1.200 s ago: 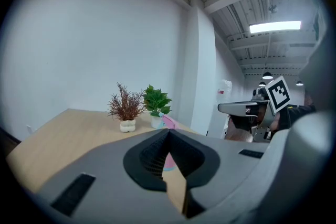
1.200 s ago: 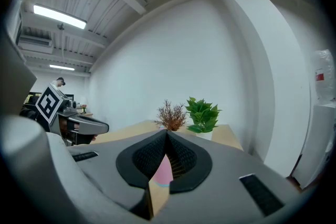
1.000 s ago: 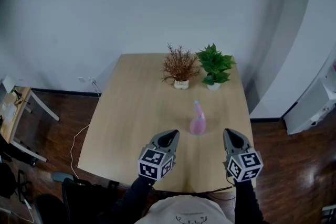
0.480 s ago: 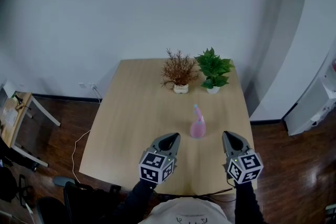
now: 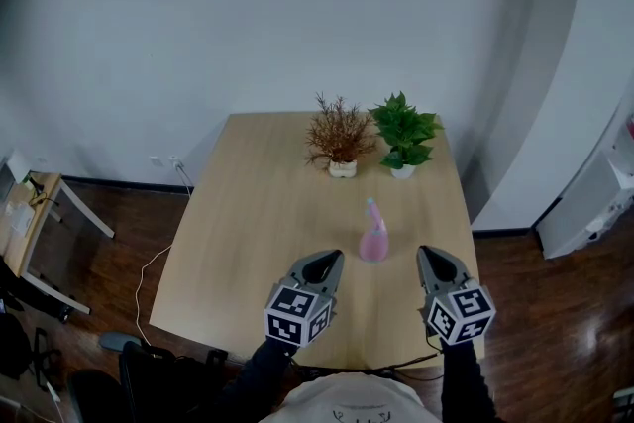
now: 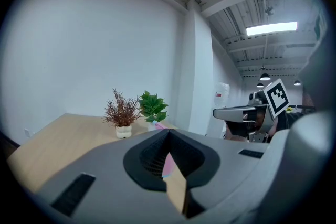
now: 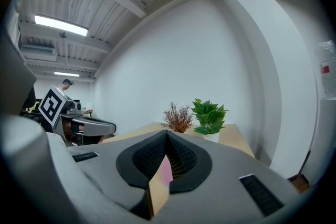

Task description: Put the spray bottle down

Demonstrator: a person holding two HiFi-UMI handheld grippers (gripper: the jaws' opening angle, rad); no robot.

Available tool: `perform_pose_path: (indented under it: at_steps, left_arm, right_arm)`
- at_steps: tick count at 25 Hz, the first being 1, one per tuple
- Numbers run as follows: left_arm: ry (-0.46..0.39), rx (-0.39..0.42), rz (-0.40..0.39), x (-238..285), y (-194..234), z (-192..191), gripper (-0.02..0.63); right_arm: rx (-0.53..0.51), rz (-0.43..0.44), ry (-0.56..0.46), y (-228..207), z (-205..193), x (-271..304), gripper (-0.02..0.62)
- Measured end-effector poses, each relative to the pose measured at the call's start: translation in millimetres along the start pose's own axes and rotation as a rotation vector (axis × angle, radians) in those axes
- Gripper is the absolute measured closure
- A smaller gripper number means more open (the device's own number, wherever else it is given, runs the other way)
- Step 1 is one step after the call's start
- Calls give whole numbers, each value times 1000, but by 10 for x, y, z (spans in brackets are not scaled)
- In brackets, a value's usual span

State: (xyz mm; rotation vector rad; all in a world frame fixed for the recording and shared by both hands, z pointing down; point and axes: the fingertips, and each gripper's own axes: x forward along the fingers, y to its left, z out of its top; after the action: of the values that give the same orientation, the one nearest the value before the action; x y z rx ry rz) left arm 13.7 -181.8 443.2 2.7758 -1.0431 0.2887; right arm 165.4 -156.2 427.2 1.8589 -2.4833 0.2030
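Observation:
A pink spray bottle (image 5: 372, 234) stands upright on the light wooden table (image 5: 258, 213), right of its middle, with nothing holding it. My left gripper (image 5: 327, 257) hovers near the front edge, just left of the bottle, its jaws shut and empty. At the bottle's right my right gripper (image 5: 429, 253) is likewise shut and empty. In the left gripper view the jaw tips (image 6: 168, 131) meet, and a pink sliver of the bottle (image 6: 169, 165) shows through the gap below them. The right gripper view has the same closed tips (image 7: 167, 132) with the bottle (image 7: 166, 173) behind.
A reddish-brown dry plant (image 5: 339, 139) and a green leafy plant (image 5: 403, 134) in small white pots stand at the table's far edge. Dark wood floor surrounds the table. A small wooden stand (image 5: 30, 213) is at the left, a white cabinet (image 5: 594, 203) at the right.
Only the head view has shifted a little, so the table sits slightly lower in the picture. Both grippers and the bottle keep their places.

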Motion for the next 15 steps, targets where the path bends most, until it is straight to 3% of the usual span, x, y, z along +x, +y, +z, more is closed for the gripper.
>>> perform_pose_path:
  at_steps: [15]
  left_arm:
    - [-1, 6, -4, -7, -80, 25, 589]
  right_arm:
    - [-4, 20, 4, 33, 24, -1, 594]
